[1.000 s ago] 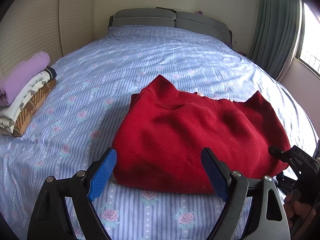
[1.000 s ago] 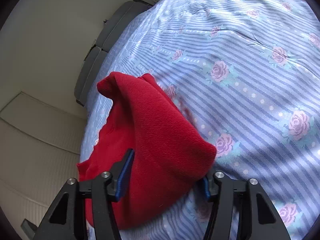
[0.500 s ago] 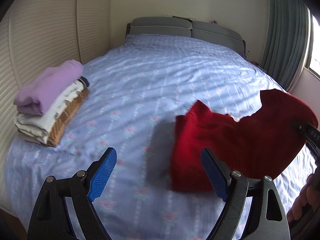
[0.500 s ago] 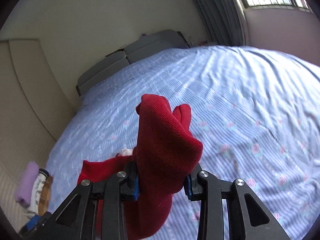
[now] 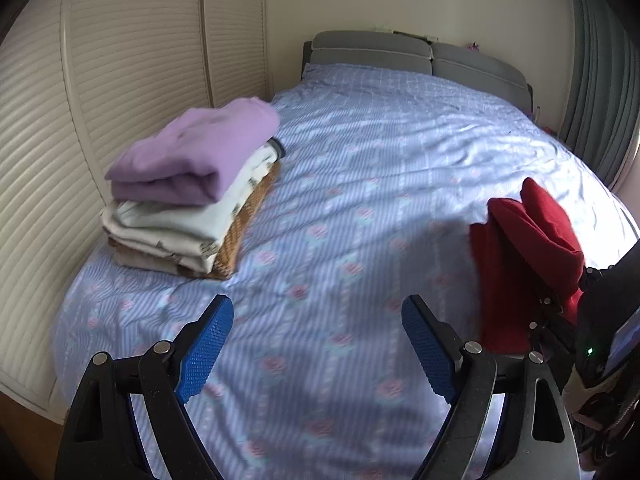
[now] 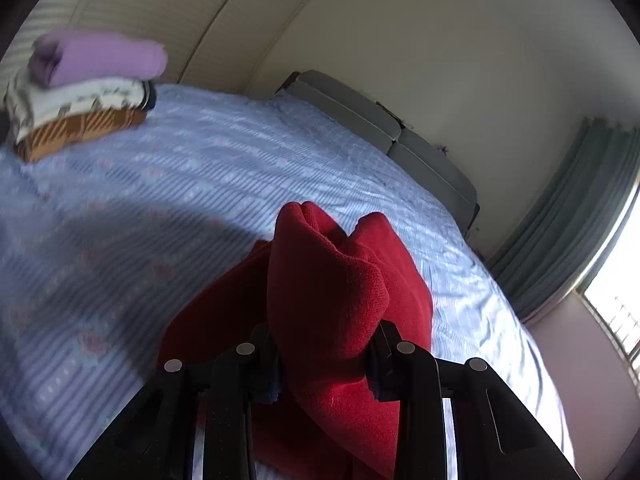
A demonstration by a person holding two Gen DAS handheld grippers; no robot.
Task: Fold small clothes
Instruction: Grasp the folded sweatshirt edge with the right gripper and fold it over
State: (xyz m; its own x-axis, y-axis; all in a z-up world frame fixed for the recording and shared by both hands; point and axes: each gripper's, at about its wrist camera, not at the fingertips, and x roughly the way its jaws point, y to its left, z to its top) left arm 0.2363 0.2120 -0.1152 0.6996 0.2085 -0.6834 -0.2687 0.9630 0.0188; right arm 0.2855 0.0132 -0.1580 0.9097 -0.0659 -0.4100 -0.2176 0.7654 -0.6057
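My right gripper [image 6: 324, 364] is shut on the folded red sweater [image 6: 344, 288] and holds it bunched up above the bed; the sweater also shows at the right of the left wrist view [image 5: 524, 248], hanging from that gripper. My left gripper [image 5: 318, 348] is open and empty above the blue flowered bedsheet [image 5: 352, 216]. A stack of folded clothes with a lilac top [image 5: 192, 152] lies at the bed's left side; the stack also shows at the upper left of the right wrist view [image 6: 80, 80].
A slatted wardrobe door [image 5: 120, 60] stands close behind the stack on the left. The grey headboard [image 5: 400, 52] is at the far end, and curtains [image 5: 600, 92] and a window are on the right.
The right gripper closed on the red sweater, lifted it off the bed and carried it leftward. The left gripper swung left, so the folded stack is now larger and nearer in its view.
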